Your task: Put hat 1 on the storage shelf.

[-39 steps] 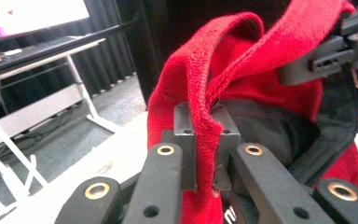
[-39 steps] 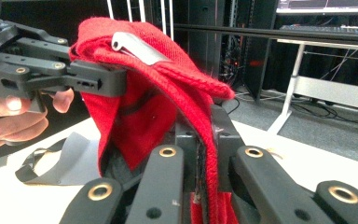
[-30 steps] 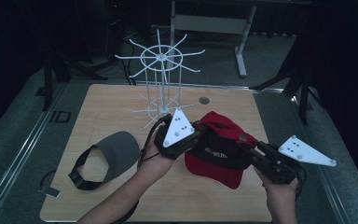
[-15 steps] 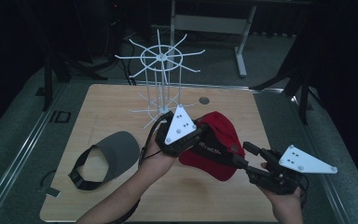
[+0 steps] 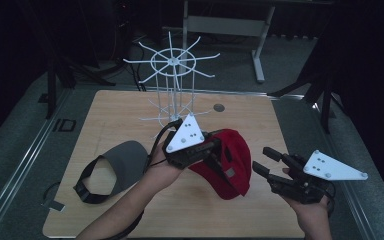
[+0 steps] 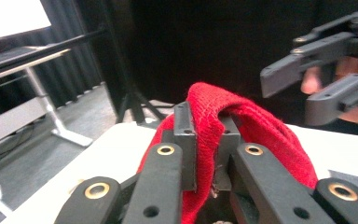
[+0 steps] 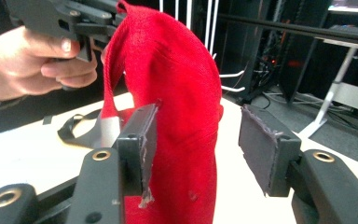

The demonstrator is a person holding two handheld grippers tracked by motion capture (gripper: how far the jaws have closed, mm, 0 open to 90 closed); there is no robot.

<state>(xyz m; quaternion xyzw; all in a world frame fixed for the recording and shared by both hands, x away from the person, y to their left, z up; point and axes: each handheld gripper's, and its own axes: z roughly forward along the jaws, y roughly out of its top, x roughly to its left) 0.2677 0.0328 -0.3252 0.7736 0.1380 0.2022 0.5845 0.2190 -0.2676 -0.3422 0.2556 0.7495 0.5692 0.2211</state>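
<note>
A red knit cap [image 5: 232,157] hangs above the wooden table [image 5: 125,107], pinched at its edge by my left gripper [image 5: 223,165], which is shut on it. In the left gripper view the red fabric [image 6: 261,130] is folded between the two pads [image 6: 185,135]. My right gripper [image 5: 261,159] stands open just right of the cap, not touching it. Its jaws have just been opening. In the right gripper view the cap [image 7: 177,84] hangs ahead of the parted jaws, and the hand with the left gripper [image 7: 74,21] is at the upper left.
A white wire spoke rack [image 5: 172,85] stands at the table's far middle. A grey visor [image 5: 117,165] with a black strap lies at the left front. A small round disc [image 5: 219,107] sits near the far edge. Dark stands and a metal desk frame surround the table.
The right gripper has let go of the cap, opened and drawn back to the right. The left gripper has kept the cap, which now hangs from it alone.
</note>
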